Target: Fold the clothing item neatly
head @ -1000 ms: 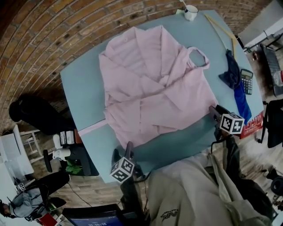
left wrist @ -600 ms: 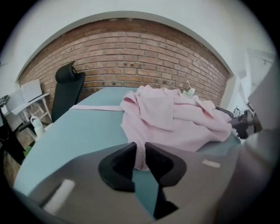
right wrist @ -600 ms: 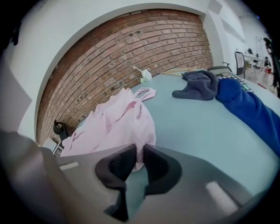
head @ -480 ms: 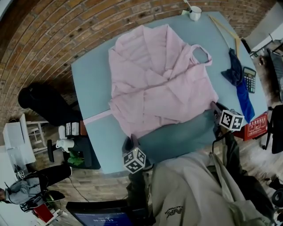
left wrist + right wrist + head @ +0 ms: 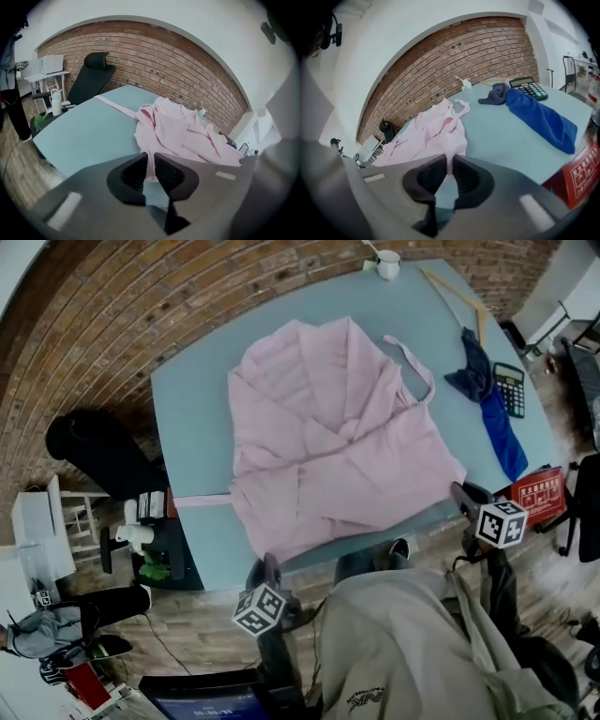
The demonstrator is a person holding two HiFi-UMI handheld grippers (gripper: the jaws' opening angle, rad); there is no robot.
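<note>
A pink garment [image 5: 328, 446] lies spread and rumpled on the blue-grey table [image 5: 187, 427]. My left gripper [image 5: 269, 564] is at the near-left edge of the table. Its jaws have just been closing and are shut on the garment's near-left hem, and pink cloth [image 5: 151, 161] shows between the pads. My right gripper [image 5: 460, 491] is at the near-right corner of the garment. Its jaws have also just been closing and pinch the pink hem [image 5: 450, 161]. From there the garment [image 5: 436, 126] stretches away towards the brick wall.
A blue cloth [image 5: 492, 409] and a calculator [image 5: 510, 390] lie at the table's right side, with a red box [image 5: 536, 495] near my right gripper. A white cup [image 5: 387, 265] and a wooden stick [image 5: 450, 292] are at the far edge. A black chair [image 5: 94, 451] stands left of the table.
Both grippers went from open to shut on the near hem. They then drew back towards the person, and the garment's near edge now reaches the table's near edge.
</note>
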